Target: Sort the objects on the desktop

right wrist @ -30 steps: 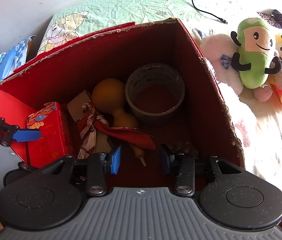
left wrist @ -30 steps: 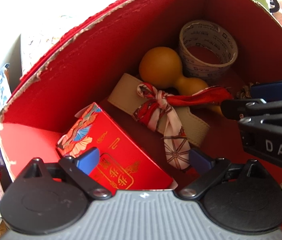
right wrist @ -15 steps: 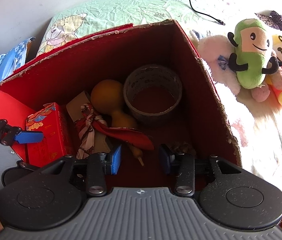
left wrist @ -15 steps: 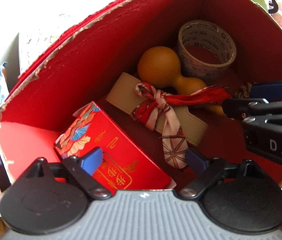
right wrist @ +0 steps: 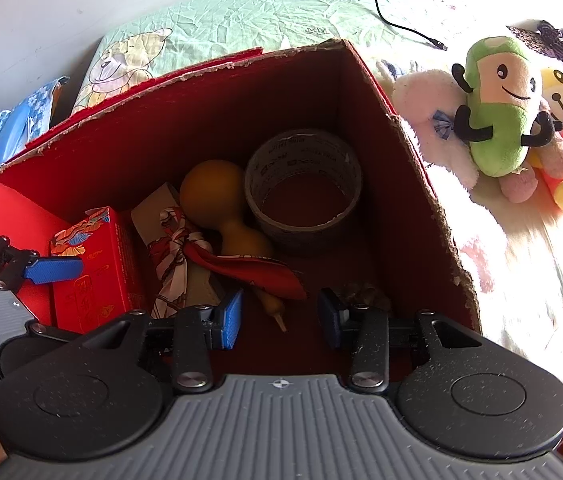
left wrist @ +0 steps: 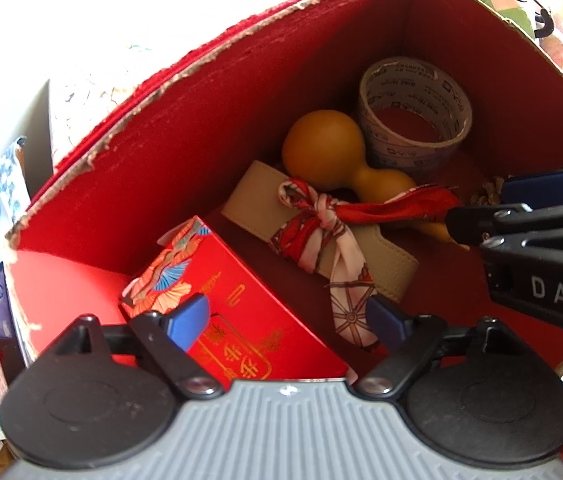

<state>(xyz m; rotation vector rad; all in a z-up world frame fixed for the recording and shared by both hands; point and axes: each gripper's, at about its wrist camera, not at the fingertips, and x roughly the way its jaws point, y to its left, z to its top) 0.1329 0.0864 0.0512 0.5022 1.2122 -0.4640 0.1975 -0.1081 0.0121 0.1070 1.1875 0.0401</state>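
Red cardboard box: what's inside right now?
Inside the red cardboard box: tape roll, gourd, beige strap tied with a scarf, red gift carton. A brownish clump near the right gripper can't be identified.

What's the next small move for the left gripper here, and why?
Probably lower the left gripper a little and close on the red gift box. Its jaws are open, empty and already straddling the box's near end, while the right gripper hangs open over the gourd's stem.
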